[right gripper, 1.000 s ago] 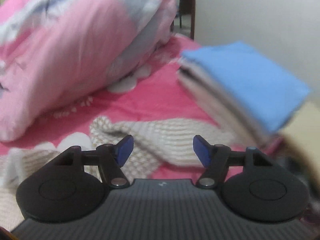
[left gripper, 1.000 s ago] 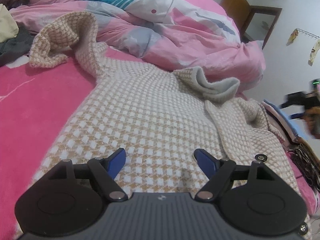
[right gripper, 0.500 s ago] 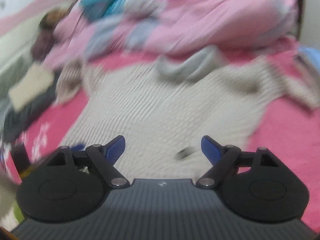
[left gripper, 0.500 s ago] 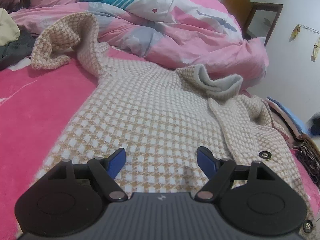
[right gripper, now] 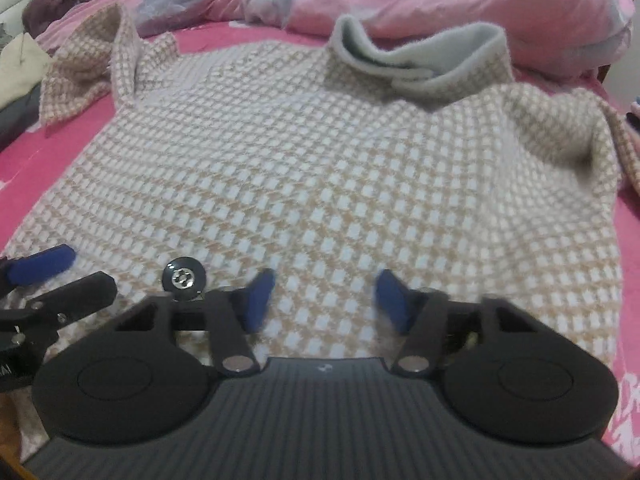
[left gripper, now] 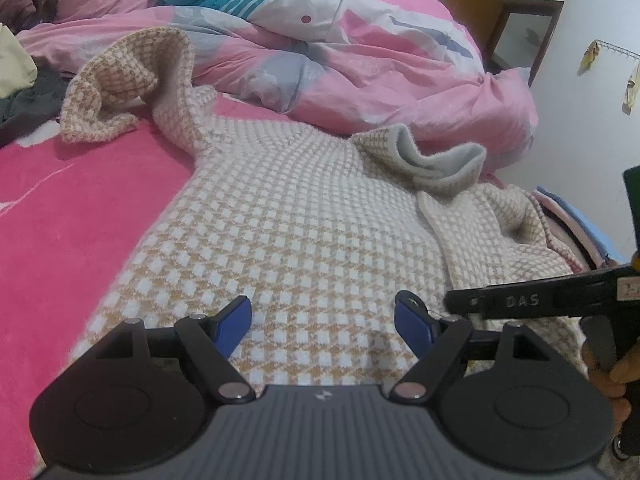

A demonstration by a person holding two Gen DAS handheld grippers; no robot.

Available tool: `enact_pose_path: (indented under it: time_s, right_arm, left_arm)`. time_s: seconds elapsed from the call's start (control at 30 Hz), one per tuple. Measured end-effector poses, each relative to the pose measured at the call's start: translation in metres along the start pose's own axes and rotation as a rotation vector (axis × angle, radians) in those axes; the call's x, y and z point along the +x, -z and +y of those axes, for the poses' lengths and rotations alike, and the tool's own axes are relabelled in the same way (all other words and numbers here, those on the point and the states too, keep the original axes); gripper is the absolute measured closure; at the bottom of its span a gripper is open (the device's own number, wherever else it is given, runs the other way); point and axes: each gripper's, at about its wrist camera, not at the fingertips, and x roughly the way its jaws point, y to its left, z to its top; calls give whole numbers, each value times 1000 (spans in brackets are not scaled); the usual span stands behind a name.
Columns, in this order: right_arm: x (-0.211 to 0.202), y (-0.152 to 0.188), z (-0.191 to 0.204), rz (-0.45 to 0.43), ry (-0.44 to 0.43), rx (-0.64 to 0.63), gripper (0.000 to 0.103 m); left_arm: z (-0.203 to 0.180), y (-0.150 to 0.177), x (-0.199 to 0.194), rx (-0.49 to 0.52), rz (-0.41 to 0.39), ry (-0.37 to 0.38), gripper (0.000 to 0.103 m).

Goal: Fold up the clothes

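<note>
A beige-and-white checked knit cardigan [left gripper: 312, 220] [right gripper: 320, 160] lies spread flat on the pink bed, its grey-lined collar [right gripper: 420, 48] at the far end. One sleeve [left gripper: 128, 80] is bunched up at the far left. My left gripper [left gripper: 322, 312] hovers open over the near hem with nothing pinched. My right gripper [right gripper: 325, 284] sits just to its right over the same hem. Its jaws are closing, the blue pads are still apart, and only flat knit shows between them. A dark metal button [right gripper: 184, 276] lies on the hem between the two grippers.
A rumpled pink, white and blue duvet [left gripper: 360, 60] is heaped along the far side. Dark and cream clothes [left gripper: 24, 92] lie at the far left. A folded stack [left gripper: 576, 220] sits beyond the right sleeve. A hand [left gripper: 612, 376] holds the right gripper's handle.
The right gripper swung away from the folded blue-topped stack, down to the cardigan's near hem beside the left gripper, and its jaws narrowed. The left gripper stayed where it was.
</note>
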Motion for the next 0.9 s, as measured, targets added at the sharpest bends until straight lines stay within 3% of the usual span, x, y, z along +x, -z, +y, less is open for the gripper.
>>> enact_pose_path:
  time_s: [0.03,0.07,0.27,0.4,0.53,0.63,0.73,0.83,0.9]
  right_arm:
    - [-5,-1,-5,-11,0,18,82]
    - [-10,-2,-11,-22,1,36,91]
    - [-60,-11,-62,-171,72,129,95]
    - [-103,-15,-130,-294,164,240,95]
    - [-136,1,-210,-361,252,379,95]
    - [-138,34,-269,-369,294,527,95]
    - [-116,76,-320,-321,296,695,96]
    - [-78,116,-352,-230,315,814,101]
    - [-68,134,-362,-231,277,852,99]
  left_arm:
    - [0,0,0,-1,0,1,23]
    - [0,0,0,0,0,1,23]
    - [1,1,0,-3,-3,6,23]
    - [1,1,0,-4,-4,7,23]
    - [2,1,0,-2,-5,8,23]
    - [2,1,0,1,-7,7,23]
    - [2,2,0,2,-11,10,22]
    - [2,2,1,3,-12,11,21]
    - [1,2,1,5,-13,13,20]
